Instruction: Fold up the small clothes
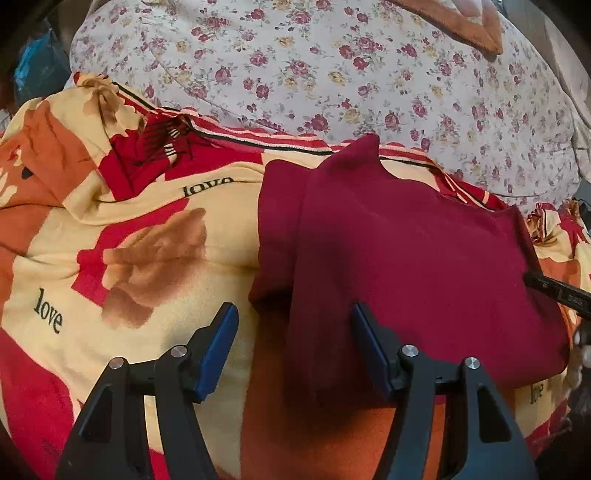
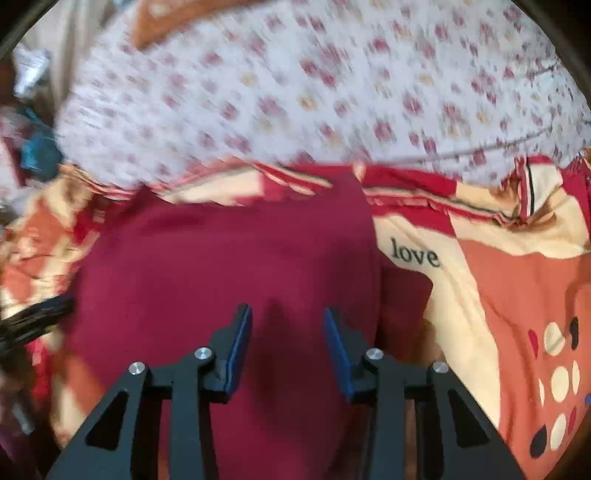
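A dark maroon garment [image 1: 417, 258] lies partly folded on a yellow, red and orange blanket [image 1: 147, 206] printed with "love". My left gripper [image 1: 293, 310] hovers open over the garment's left edge, one blue pad [image 1: 218, 350] above the blanket and the other above the cloth. A dark finger of my other gripper shows at the garment's right edge. In the blurred right wrist view my right gripper [image 2: 287, 310] stands open just above the middle of the maroon garment [image 2: 221, 258], with a small ridge of cloth under the gap and neither pad pressing on it.
Behind the blanket lies a white sheet with a small rose pattern [image 1: 332, 74]. An orange-brown cloth [image 1: 461, 26] rests at the far top. A blue item [image 1: 37, 66] sits at the far left edge. The blanket [image 2: 498, 277] spreads wide to the right.
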Action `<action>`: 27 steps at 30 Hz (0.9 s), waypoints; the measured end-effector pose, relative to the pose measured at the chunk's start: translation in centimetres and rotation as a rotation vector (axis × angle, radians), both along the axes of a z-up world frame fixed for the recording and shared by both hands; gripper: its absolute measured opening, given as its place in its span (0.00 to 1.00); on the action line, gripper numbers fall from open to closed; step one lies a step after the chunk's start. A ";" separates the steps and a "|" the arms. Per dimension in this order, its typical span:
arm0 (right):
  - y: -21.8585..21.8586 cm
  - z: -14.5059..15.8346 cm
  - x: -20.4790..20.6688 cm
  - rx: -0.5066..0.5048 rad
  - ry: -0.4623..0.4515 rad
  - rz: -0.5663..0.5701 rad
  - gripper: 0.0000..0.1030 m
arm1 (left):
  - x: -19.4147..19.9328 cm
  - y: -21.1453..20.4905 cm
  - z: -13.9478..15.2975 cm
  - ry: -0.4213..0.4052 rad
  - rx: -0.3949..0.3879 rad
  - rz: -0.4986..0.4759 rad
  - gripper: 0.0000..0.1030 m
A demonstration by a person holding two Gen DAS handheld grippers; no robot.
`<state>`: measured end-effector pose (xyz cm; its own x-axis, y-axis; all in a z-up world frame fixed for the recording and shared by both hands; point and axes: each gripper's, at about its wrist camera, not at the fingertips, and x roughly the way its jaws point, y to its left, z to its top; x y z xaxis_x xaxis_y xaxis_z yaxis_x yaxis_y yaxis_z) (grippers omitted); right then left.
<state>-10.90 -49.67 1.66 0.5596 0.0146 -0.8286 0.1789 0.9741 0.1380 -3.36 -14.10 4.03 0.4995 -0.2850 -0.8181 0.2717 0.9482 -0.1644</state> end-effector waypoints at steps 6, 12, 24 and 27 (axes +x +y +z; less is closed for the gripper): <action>0.7 2.4 1.0 -0.021 -0.033 -0.047 0.28 | -0.1 -0.1 -0.3 -0.025 -0.004 0.001 0.42; 7.8 4.7 4.2 0.050 -0.079 0.173 0.32 | -0.2 0.3 -0.6 -0.029 -0.041 0.011 0.42; 22.5 0.9 15.2 0.020 -0.003 0.405 0.34 | 0.0 1.4 -1.7 -0.017 -0.152 0.023 0.45; 23.6 -0.1 17.2 0.012 0.003 0.382 0.38 | 0.1 1.6 -1.7 -0.015 -0.165 0.019 0.45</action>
<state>6.34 -26.05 1.60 0.5097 0.2318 -0.8285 -0.1964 0.9689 0.1502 -3.29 -12.53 2.29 0.5181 -0.4048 -0.7535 0.2575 0.9139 -0.3139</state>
